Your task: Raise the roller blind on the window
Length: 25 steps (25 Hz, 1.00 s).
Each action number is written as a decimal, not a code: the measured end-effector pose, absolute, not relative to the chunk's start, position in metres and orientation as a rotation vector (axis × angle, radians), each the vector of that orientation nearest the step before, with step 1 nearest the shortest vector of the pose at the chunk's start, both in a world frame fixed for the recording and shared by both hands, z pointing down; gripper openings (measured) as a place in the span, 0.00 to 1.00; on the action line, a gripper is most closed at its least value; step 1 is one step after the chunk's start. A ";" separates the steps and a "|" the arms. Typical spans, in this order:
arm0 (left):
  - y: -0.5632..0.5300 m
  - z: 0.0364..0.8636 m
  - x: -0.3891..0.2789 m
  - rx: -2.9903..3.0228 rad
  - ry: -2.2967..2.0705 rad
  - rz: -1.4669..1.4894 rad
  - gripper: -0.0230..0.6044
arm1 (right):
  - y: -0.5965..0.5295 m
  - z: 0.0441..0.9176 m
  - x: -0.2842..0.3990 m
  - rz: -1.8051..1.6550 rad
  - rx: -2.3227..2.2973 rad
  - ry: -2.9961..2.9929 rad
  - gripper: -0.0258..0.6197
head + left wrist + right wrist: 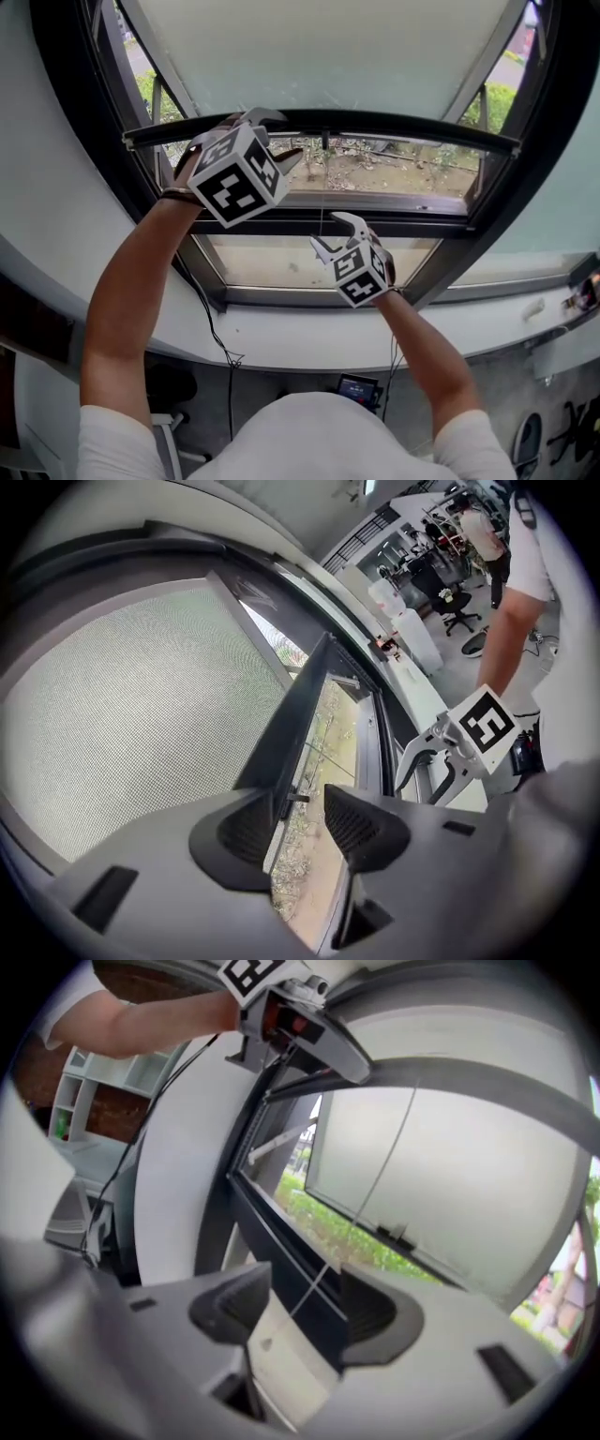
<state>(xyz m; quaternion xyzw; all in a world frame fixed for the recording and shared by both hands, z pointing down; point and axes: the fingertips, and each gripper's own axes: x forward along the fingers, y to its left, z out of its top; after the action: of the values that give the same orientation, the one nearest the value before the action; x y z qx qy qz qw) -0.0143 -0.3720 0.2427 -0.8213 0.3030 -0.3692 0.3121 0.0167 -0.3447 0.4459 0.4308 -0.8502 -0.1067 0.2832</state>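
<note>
The roller blind (328, 56) covers the upper part of the window (544, 103). Its dark bottom bar (403, 127) runs side to side, and a thin pull cord (322, 192) hangs from its middle. The left gripper (270, 137) is the nearer one, up at the bar's left end, its fingers wide apart with the bar passing between them but not clamped, so I'd judge the lift goes straight up from there. The right gripper (334, 234) sits lower, fingers open with the cord running loosely between them, holding nothing.
</note>
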 end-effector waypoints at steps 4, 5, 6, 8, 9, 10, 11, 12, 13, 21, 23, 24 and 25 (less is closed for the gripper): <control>-0.371 0.212 -0.014 -2.177 0.826 -0.910 0.33 | -0.349 0.451 0.018 -0.257 1.156 -2.278 0.42; -0.371 0.206 -0.013 -2.172 0.827 -0.910 0.33 | -0.350 0.452 0.019 -0.247 1.158 -2.281 0.42; -0.371 0.203 -0.013 -2.163 0.825 -0.915 0.33 | -0.351 0.452 0.018 -0.241 1.161 -2.285 0.42; -0.371 0.199 -0.014 -2.144 0.817 -0.932 0.33 | -0.353 0.450 0.017 -0.229 1.172 -2.298 0.42; -0.371 0.199 -0.014 -2.139 0.813 -0.937 0.33 | -0.355 0.449 0.017 -0.220 1.179 -2.305 0.42; -0.371 0.199 -0.014 -2.140 0.811 -0.936 0.33 | -0.356 0.448 0.017 -0.209 1.186 -2.312 0.41; -0.372 0.197 -0.015 -2.144 0.811 -0.928 0.33 | -0.357 0.447 0.016 -0.199 1.191 -2.320 0.41; -0.372 0.195 -0.014 -2.150 0.814 -0.913 0.33 | -0.358 0.446 0.016 -0.190 1.196 -2.325 0.40; -0.372 0.190 -0.014 -2.158 0.820 -0.894 0.33 | -0.359 0.446 0.016 -0.183 1.200 -2.328 0.40; -0.372 0.151 -0.015 -2.116 0.860 -0.815 0.33 | -0.363 0.440 0.016 -0.170 1.224 -2.325 0.29; -0.371 0.139 -0.015 -2.102 0.868 -0.813 0.33 | -0.364 0.438 0.015 -0.175 1.225 -2.328 0.28; -0.372 0.134 -0.015 -2.091 0.869 -0.817 0.33 | -0.365 0.436 0.014 -0.175 1.227 -2.331 0.28; -0.372 0.130 -0.014 -2.080 0.870 -0.819 0.33 | -0.366 0.434 0.014 -0.174 1.231 -2.334 0.28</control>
<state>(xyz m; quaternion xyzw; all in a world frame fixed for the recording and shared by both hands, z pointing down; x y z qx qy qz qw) -0.0143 -0.3724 0.1299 -0.8079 0.3380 -0.3183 0.3630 0.0145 -0.3661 0.4344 0.4512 -0.8555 -0.0637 0.2461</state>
